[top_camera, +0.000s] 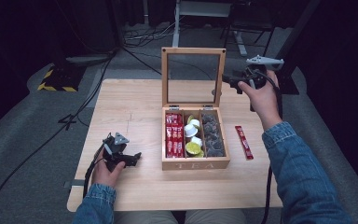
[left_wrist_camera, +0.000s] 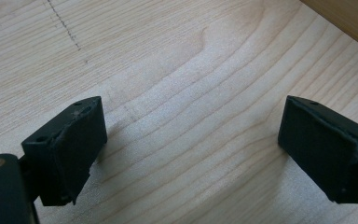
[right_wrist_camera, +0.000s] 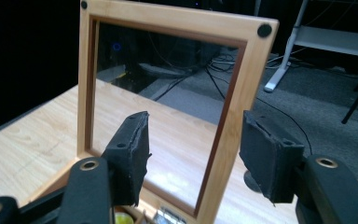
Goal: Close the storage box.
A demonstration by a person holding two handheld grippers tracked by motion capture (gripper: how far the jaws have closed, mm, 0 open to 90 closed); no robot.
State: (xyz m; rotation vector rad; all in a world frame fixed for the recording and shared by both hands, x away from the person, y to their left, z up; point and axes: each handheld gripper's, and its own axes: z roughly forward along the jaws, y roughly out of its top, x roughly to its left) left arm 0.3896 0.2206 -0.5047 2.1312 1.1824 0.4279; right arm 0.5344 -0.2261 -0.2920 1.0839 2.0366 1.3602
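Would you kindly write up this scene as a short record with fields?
Table: light wood
Tea box: open, right of centre
Lid: upright, glass pane in wooden frame
Left compartment: red packets
Middle compartment: white and yellow-green pods
Right compartment: dark pods
Loose red packet: flat on the table, right of the box, apart from it
Left gripper: open, low over bare table, left of the box
Right gripper: open, raised at the lid's right edge, which stands between its jaws unpinched
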